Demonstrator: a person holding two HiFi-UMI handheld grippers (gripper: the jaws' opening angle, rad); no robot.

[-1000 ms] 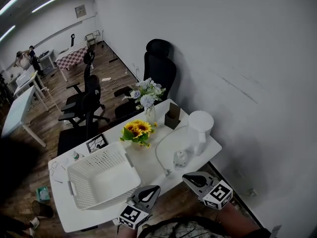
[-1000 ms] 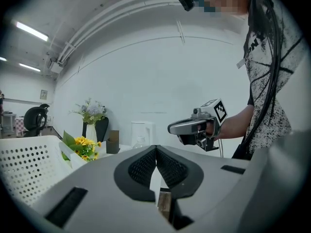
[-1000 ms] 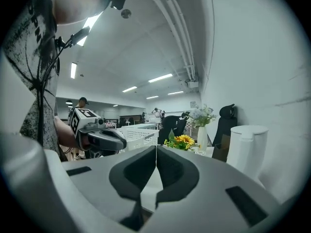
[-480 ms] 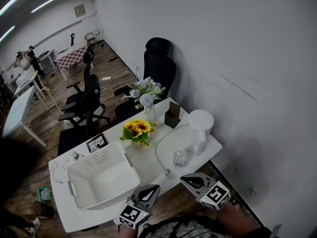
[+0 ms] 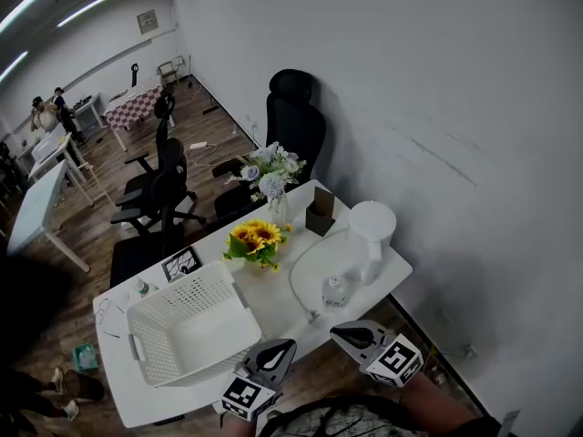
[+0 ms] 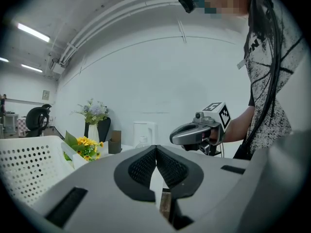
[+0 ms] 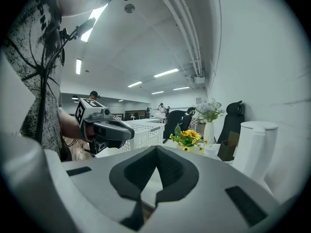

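Both grippers hang in the air just off the near edge of a white table point(image 5: 273, 309), touching nothing. My left gripper point(image 5: 283, 345) is shut and empty, closest to a white perforated basket point(image 5: 191, 330). My right gripper point(image 5: 338, 332) is likewise shut and empty, nearest a small glass jar point(image 5: 334, 289). In the left gripper view the jaws point(image 6: 156, 149) meet at the tip, and the right gripper point(image 6: 194, 132) floats ahead in a hand. The right gripper view has its jaws point(image 7: 156, 149) closed, with the left gripper point(image 7: 109, 129) to the left.
On the table stand sunflowers point(image 5: 253, 238), a vase of pale flowers point(image 5: 271, 178), a brown holder point(image 5: 319, 215) and a white kettle point(image 5: 372, 235). Black office chairs point(image 5: 293, 121) sit behind the table. A white wall runs along the right. People stand far off by other tables.
My right gripper has drifted a little left and down in the head view and sits slightly higher in the left gripper view. Both stay shut.
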